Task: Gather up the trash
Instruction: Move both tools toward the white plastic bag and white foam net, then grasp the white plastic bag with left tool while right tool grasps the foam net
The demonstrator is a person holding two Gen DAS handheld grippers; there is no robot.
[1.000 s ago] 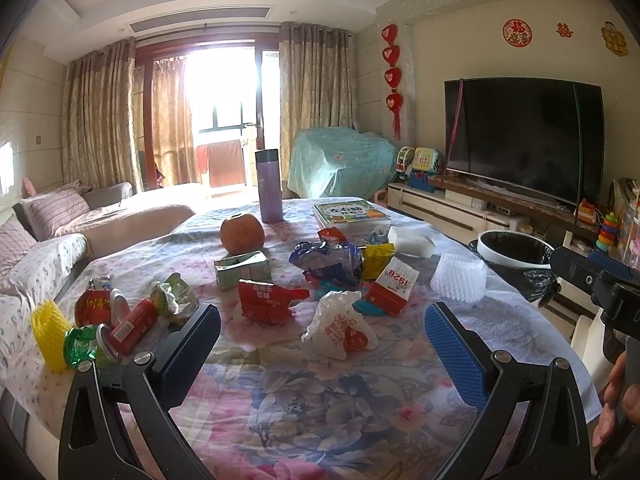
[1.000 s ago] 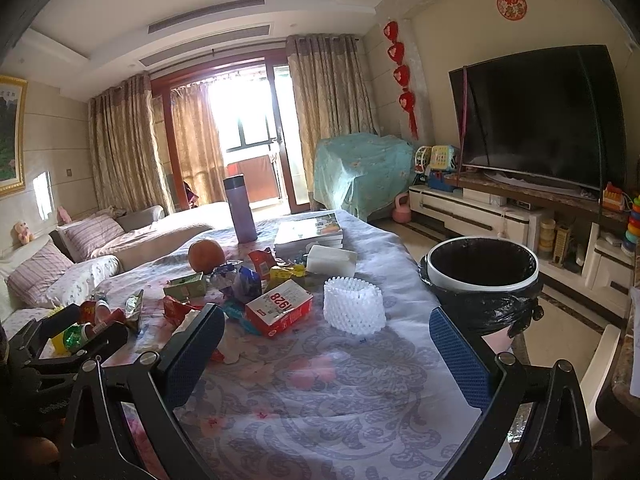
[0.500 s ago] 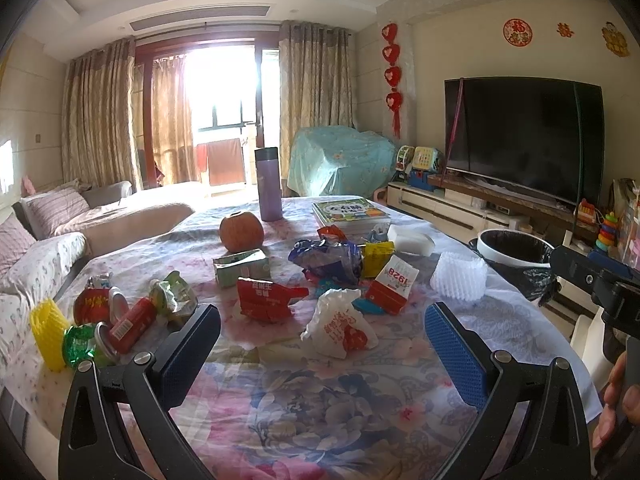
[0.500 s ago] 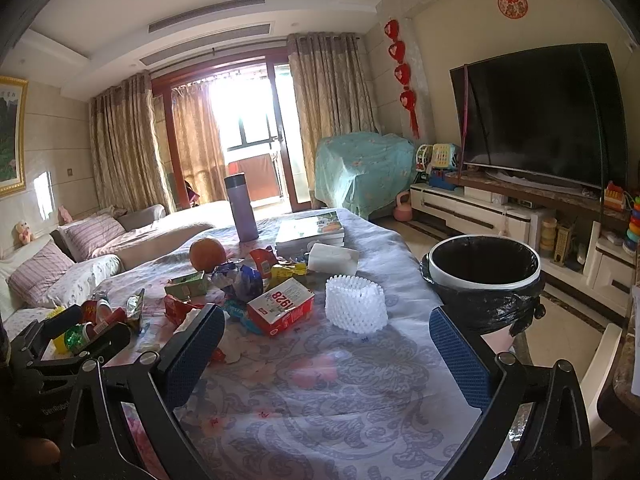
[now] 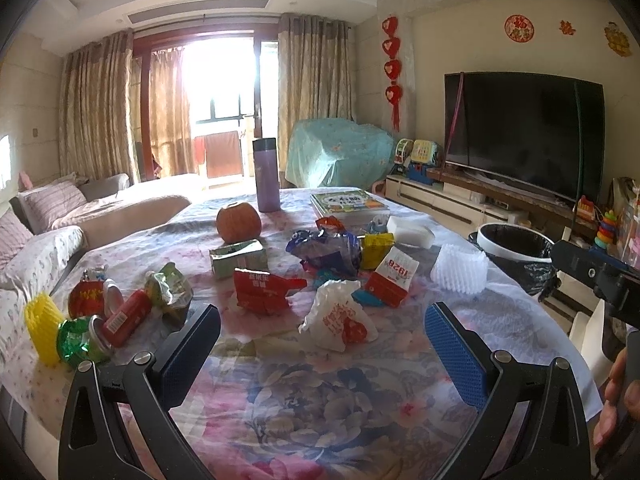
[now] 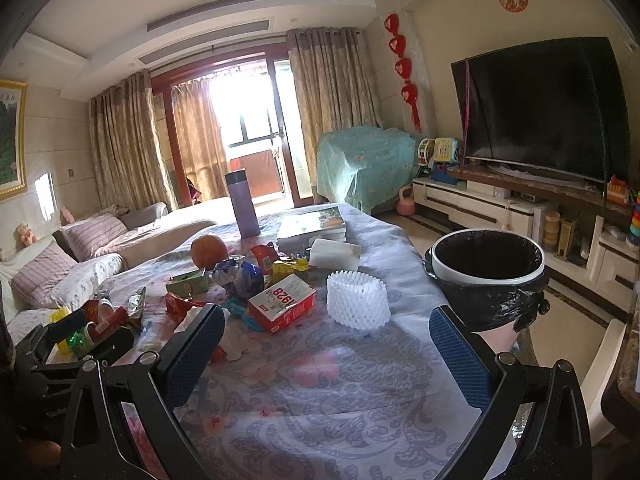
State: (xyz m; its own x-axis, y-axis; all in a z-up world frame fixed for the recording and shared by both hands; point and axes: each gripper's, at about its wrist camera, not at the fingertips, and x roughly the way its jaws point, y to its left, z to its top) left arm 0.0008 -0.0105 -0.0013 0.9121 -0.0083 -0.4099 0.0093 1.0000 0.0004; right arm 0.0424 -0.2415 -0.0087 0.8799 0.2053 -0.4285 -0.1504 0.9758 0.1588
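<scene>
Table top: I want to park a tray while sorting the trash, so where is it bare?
The floral tablecloth is bare on the near side, from the white plastic bag to the left hand-held gripper. Another bare patch lies in front of the white foam net, beside the trash bin. The middle and left edge are crowded with wrappers and cans.

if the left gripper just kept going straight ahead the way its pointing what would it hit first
Probably the crumpled white plastic bag with red print: it lies on the table just ahead of the open left gripper, roughly centred between the fingers. Depth is hard to judge in this view.
</scene>
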